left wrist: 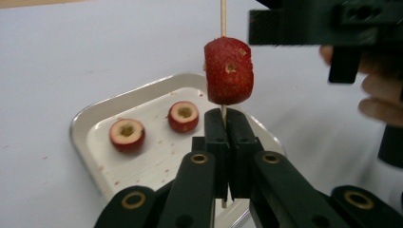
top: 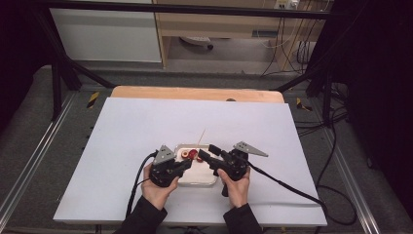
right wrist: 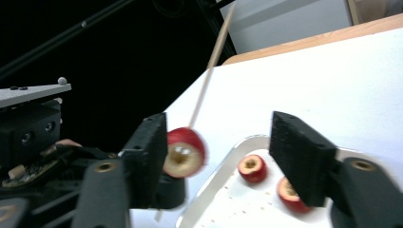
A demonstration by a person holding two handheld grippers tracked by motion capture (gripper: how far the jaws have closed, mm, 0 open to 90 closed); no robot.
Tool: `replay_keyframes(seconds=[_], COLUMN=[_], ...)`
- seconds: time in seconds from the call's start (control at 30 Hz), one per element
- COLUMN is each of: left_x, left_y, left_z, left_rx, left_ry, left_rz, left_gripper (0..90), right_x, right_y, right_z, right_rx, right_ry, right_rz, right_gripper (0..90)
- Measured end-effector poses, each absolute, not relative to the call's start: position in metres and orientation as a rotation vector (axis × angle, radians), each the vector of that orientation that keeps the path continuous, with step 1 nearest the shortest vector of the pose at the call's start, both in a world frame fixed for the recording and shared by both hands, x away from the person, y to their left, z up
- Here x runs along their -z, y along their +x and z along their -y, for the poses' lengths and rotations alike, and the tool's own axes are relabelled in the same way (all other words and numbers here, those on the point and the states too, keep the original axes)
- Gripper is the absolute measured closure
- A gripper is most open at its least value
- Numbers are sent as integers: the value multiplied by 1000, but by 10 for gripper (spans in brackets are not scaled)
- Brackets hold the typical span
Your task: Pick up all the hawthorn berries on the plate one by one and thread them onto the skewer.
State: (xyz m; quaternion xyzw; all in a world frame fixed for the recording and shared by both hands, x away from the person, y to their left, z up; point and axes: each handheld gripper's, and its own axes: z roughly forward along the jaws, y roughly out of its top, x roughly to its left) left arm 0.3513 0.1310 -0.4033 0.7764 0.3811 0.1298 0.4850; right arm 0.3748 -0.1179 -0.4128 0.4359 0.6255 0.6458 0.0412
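My left gripper [left wrist: 227,123] is shut on a thin wooden skewer [left wrist: 223,16] that points up and away. A cored red fruit [left wrist: 228,71] is threaded on the stick just above the jaws. My right gripper [right wrist: 221,128] stands open around that fruit [right wrist: 184,153]: one jaw is close beside it and the other is well clear. Two more cored red fruits [left wrist: 127,134] [left wrist: 183,116] lie in a small white tray [left wrist: 95,109]. In the high view both grippers [top: 187,163] [top: 207,152] meet over the tray [top: 199,181] near the table's front.
The tray sits on a large white board [top: 146,126] over a wooden table [top: 195,92]. Cables [top: 292,187] trail from both grippers toward the front and right. A black frame [top: 63,63] and grey floor surround the table.
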Motion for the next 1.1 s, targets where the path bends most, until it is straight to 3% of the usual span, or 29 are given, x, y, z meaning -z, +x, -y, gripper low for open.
replay_keyframes(seconds=[0.2,0.37,0.67,1.1], left_x=[407,412,419,425], left_y=[347,340,329,328], left_z=[-156,-173,-199,-205], left_rx=[-345,-350,-347,-329], left_ry=[1924,1960,1981,2011], left_rz=[-927,-915,-902,-883], left_gripper=[886,886,885,885], right_x=[412,418,420,400], right_y=[378,381,391,416], right_z=[134,137,139,118], right_rx=[-1801,-1619,-1399,-1039], right_ry=[1310,1280,1239,1073], right_rz=[-2031,-2167,-2339,-2571], right_gripper=[187,93,70,68])
